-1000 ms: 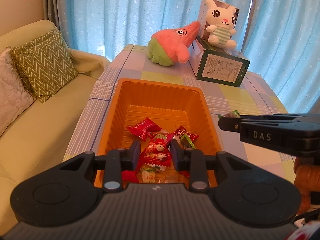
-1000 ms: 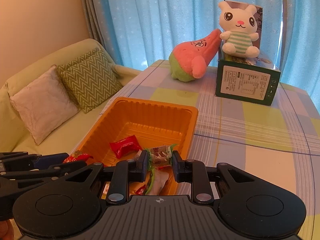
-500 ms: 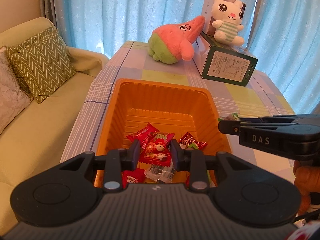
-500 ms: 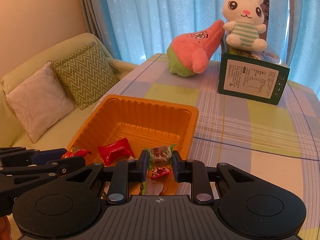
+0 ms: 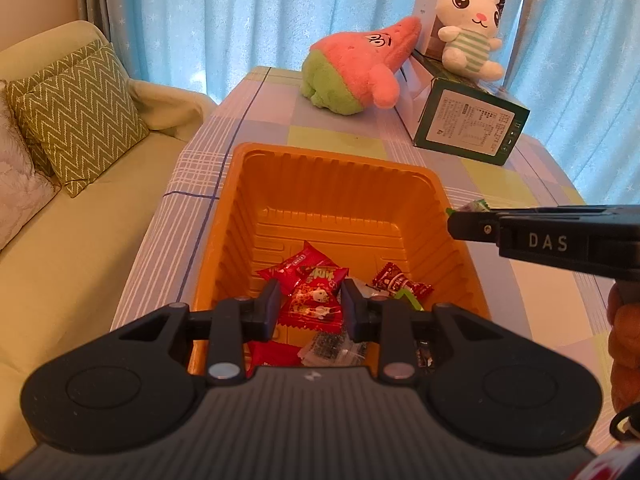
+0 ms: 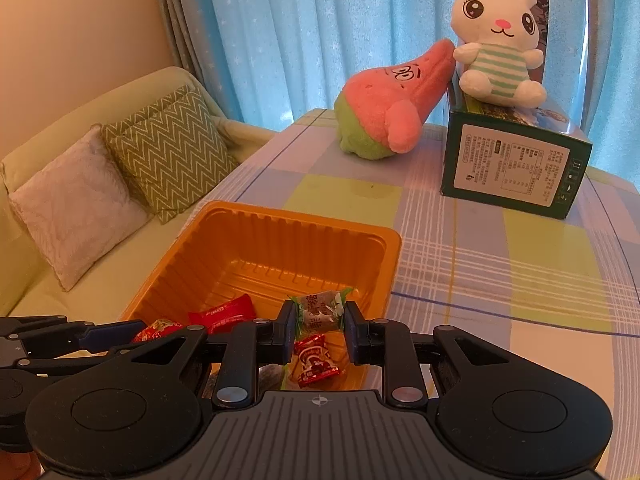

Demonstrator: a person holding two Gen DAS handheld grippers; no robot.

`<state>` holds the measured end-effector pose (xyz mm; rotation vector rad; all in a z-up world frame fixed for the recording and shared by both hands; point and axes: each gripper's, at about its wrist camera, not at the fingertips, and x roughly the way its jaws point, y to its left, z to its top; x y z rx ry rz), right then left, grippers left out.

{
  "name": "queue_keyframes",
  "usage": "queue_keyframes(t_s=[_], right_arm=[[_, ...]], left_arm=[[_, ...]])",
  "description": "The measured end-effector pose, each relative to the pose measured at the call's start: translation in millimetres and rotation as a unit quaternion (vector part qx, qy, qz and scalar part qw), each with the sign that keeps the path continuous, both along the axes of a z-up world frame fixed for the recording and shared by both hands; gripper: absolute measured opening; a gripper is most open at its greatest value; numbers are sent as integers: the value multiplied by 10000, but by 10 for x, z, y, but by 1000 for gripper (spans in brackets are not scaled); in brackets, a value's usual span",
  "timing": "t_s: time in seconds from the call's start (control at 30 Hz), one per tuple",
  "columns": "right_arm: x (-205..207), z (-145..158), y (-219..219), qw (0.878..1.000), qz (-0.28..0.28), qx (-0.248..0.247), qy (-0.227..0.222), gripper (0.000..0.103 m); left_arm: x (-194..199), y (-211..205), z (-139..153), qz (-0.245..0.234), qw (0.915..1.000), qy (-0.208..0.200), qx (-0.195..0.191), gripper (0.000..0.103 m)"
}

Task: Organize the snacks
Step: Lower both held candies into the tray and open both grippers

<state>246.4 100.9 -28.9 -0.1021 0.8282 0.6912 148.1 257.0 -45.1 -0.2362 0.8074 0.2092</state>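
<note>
An orange plastic tray [image 5: 332, 184] [image 6: 280, 232] sits on the checked tablecloth and holds several wrapped snacks. My left gripper [image 5: 309, 304] is shut on a red snack packet [image 5: 314, 302] and hangs over the tray's near end. My right gripper [image 6: 318, 322] is shut on a green-ended wrapped candy [image 6: 320, 308] above the tray's near right corner. In the left wrist view the right gripper [image 5: 464, 222] comes in from the right with the candy's green tip [image 5: 474, 205] showing. A red packet [image 5: 298, 266] and a small red candy [image 6: 316, 362] lie in the tray.
At the table's far end lie a pink and green plush [image 5: 356, 76], a green box [image 5: 468, 128] and a white bunny plush [image 5: 468, 46] on top of it. A pale green sofa with cushions [image 5: 80, 116] runs along the left. Blue curtains hang behind.
Both grippers moved forward and slightly down over the tray, still gripping their snacks. The tray and the plush toys look larger and nearer.
</note>
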Motion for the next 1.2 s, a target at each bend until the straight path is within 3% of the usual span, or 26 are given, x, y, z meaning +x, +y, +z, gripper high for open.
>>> queue_keyframes(t_s=[0.2,0.3,0.47,0.8,1.2], right_arm=[[41,-18,31,10000,-22,-5,7,25],[50,-26,31,10000,-28,4,40,25],[55,-59,38,10000,-26,-13,81,25],[76,-76,161,9996,53,103,254,25],[181,-68,296,9994,27,196,289,25]], left_arm=[[65,68,-40,-59,9999,-63,-83,29],[55,111,-39,12,9998,-156,-75,52],[-33,167,-4,93,9997,-202,-41,52],[-133,207,30,159,9995,-198,199,67],[-152,315,8,229,9993,-180,239,72]])
